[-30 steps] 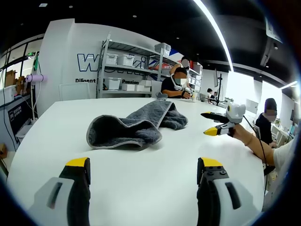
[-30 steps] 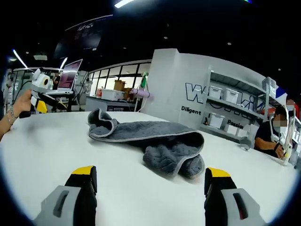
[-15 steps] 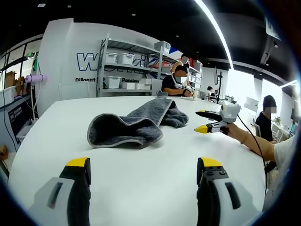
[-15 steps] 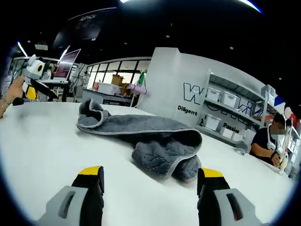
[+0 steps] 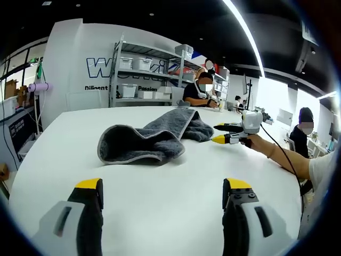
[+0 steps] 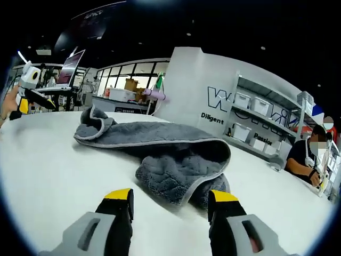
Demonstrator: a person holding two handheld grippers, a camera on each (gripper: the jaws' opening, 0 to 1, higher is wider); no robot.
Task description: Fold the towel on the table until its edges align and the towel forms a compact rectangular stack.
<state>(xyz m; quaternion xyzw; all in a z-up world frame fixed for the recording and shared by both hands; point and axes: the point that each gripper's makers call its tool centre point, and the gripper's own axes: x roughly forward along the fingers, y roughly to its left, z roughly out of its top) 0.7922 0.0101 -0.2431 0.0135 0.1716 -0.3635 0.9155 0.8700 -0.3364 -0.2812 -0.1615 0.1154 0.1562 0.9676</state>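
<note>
- Left gripper (image 5: 162, 189): lower edge of the left gripper view, jaws spread wide, nothing between them, above bare white table (image 5: 160, 213).
- Right gripper (image 6: 170, 194): lower centre of the right gripper view, jaws parted and empty, yellow tips just short of the towel's near fold. In the left gripper view it sits centre right, beside the towel's far end.
- Towel (image 5: 149, 140): grey, crumpled, unfolded, centre of the table; centre left in the left gripper view. In the right gripper view the towel (image 6: 160, 154) spans the middle.
- Shelves (image 5: 144, 74) with white bins: upper centre, against a wall.
- Seated person (image 5: 200, 96): beyond the table's far edge.
</note>
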